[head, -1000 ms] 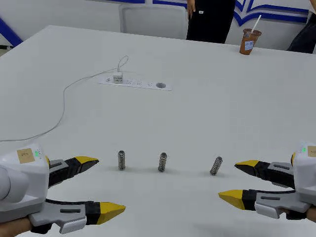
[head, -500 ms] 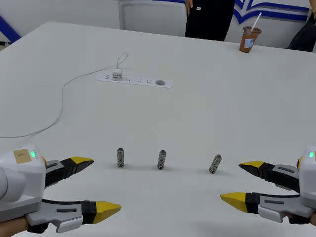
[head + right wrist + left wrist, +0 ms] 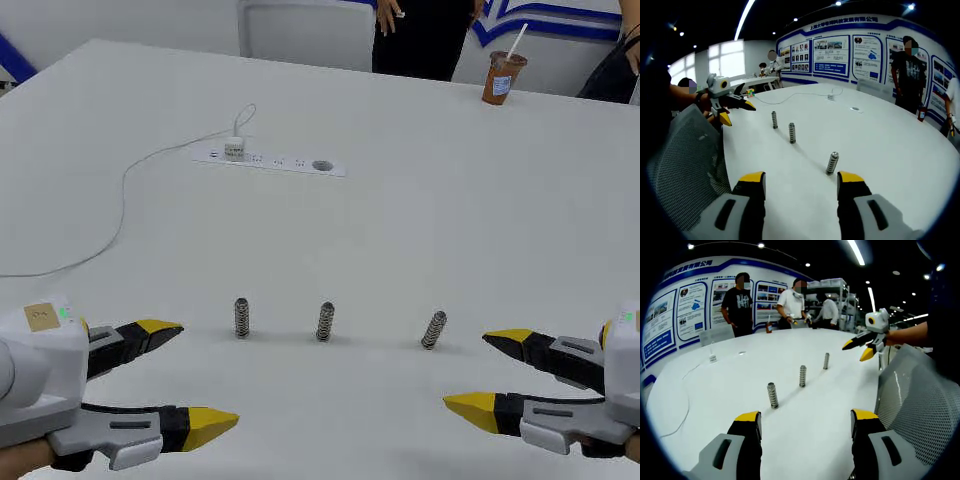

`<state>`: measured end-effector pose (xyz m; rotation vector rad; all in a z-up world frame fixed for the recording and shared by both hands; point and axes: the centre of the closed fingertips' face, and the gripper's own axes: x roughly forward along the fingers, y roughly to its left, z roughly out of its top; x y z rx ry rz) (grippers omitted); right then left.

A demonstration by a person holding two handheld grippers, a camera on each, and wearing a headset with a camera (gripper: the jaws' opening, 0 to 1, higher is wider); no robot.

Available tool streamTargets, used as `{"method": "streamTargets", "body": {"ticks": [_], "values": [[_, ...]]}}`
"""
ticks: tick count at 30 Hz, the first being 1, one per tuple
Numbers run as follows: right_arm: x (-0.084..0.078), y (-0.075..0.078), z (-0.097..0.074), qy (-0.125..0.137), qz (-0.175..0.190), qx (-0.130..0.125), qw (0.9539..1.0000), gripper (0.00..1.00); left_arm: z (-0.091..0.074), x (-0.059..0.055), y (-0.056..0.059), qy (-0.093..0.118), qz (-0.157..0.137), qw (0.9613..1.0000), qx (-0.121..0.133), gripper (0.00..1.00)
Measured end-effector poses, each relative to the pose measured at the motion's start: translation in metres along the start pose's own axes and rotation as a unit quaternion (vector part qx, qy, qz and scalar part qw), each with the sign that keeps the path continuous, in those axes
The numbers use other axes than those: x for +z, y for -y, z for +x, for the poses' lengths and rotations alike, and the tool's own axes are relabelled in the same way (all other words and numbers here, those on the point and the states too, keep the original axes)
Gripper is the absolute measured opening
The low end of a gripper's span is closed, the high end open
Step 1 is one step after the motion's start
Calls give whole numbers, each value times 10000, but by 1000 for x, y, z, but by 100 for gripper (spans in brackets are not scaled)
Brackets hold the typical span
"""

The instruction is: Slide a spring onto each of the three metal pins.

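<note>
Three metal pins stand in a row on the white table, each with a spring around it: the left one [image 3: 241, 317], the middle one [image 3: 325, 321] and the right one [image 3: 433, 329], which leans a little. My left gripper [image 3: 185, 373] is open at the lower left, short of the left pin [image 3: 772, 395]. At the lower right my right gripper [image 3: 478, 369] is also open, just beyond the right pin [image 3: 832, 163]. Neither holds anything. In the left gripper view the right gripper [image 3: 858, 350] shows far off past the row of pins.
A white power strip [image 3: 272, 162] with a plugged adapter and a cable [image 3: 122, 205] lies farther back on the table. An iced drink cup [image 3: 501, 77] stands at the far edge, near people standing. A mesh chair back [image 3: 682, 170] is close behind me.
Both grippers have drawn back slightly toward the near edge and outward. The head camera has tilted a bit. The pins and springs have not moved.
</note>
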<state>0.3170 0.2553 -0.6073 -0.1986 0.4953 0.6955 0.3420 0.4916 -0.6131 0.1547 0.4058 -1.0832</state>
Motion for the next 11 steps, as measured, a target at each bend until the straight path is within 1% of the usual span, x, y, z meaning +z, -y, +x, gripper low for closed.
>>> {"method": "streamTargets", "body": {"ticks": [11], "values": [[-2, -1, 0, -22, 34, -11, 10000, 59, 1, 0, 1, -6, 16, 10000, -24, 74]]}}
